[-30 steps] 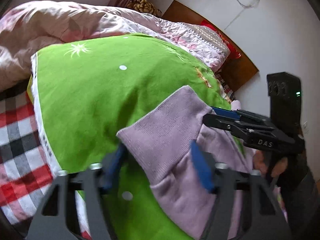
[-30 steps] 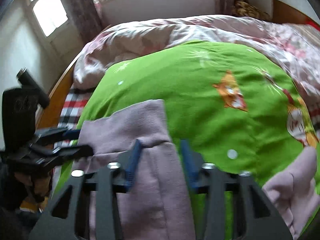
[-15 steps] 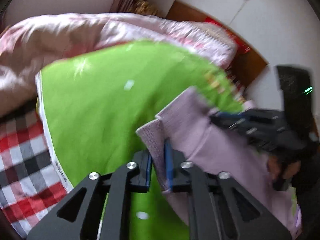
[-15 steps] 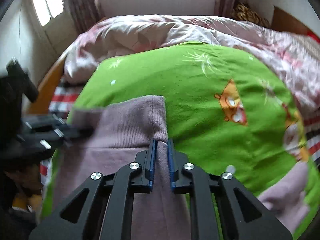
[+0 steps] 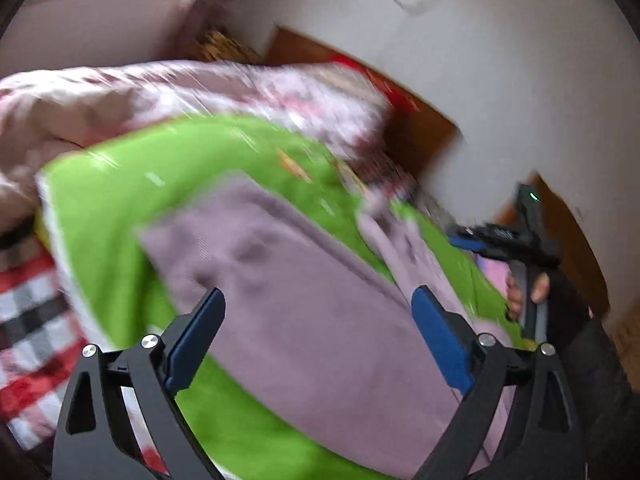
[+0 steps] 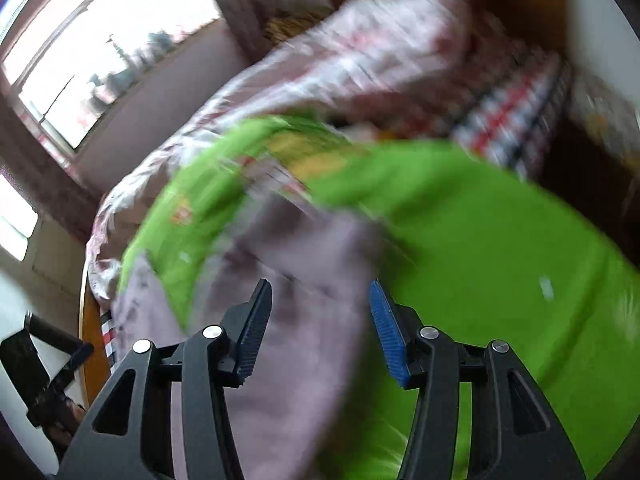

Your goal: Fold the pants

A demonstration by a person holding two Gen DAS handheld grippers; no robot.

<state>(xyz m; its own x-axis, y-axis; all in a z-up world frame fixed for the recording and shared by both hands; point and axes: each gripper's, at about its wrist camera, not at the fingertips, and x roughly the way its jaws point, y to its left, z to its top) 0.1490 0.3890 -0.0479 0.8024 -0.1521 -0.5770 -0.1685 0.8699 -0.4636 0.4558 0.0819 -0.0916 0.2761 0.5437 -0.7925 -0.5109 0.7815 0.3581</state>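
The mauve pants (image 5: 304, 292) lie on a green blanket (image 5: 120, 208) on the bed; both views are motion-blurred. My left gripper (image 5: 320, 320) is open, its blue pads wide apart above the pants, holding nothing. In the right wrist view the pants (image 6: 304, 280) run from the lower middle up to the left over the green blanket (image 6: 500, 240). My right gripper (image 6: 320, 312) is open just above the pants. The right gripper (image 5: 480, 240) also shows at the right of the left wrist view, beside a pant leg.
A pink floral quilt (image 5: 160, 92) is bunched behind the blanket. A red checked sheet (image 5: 28, 312) covers the mattress at the left. A wooden headboard (image 5: 424, 136) stands against the white wall. A window (image 6: 100, 52) is at the upper left.
Both grippers were shut on the pants' waistband half a second ago and have opened and let go. Both cameras have swung, and the pants now lie spread wider on the blanket.
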